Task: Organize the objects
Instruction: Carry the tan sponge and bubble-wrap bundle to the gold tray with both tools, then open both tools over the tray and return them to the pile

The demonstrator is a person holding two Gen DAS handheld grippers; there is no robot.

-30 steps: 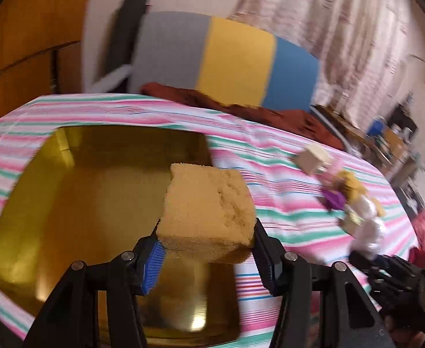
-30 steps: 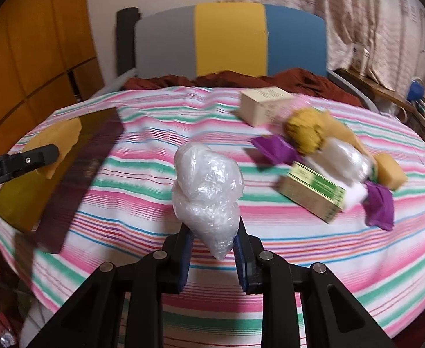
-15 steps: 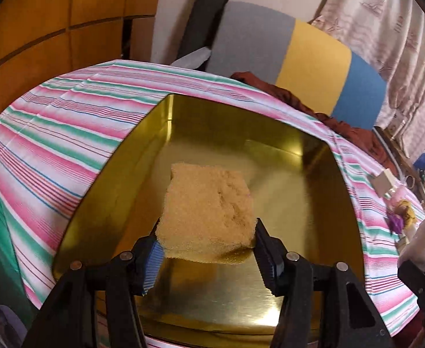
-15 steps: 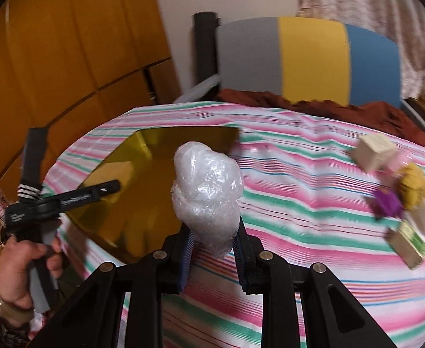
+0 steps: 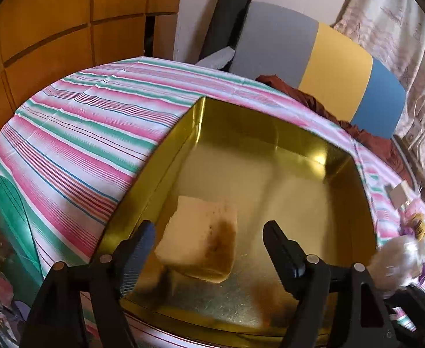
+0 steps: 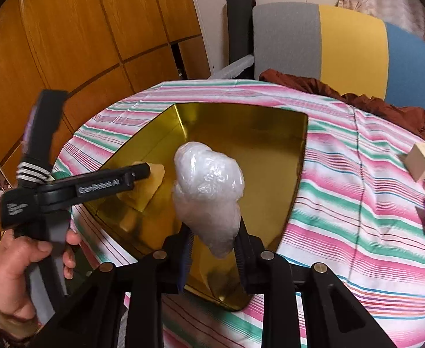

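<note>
gold tray point(image 5: 340, 156) floor mostly free; sponge point(image 5: 201, 243) blocks near-left corner; left gripper point(image 6: 142, 174) overhangs it.

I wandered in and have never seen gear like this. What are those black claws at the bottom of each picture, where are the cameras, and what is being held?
There is no robot here: a person holds a two-finger tool in each hand, and each tool carries a wide-angle camera looking along its fingers.

The left gripper is seen from its own camera. Its jaws are opening, and the yellow sponge between them is no longer pinched, just above the floor of the gold tray.

The right gripper is shut on a bundle of clear plastic wrap over the same tray. Its camera also catches the person's hand with the left tool.

The tray sits on a striped tablecloth. A small cream box and other bits lie to the right.
</note>
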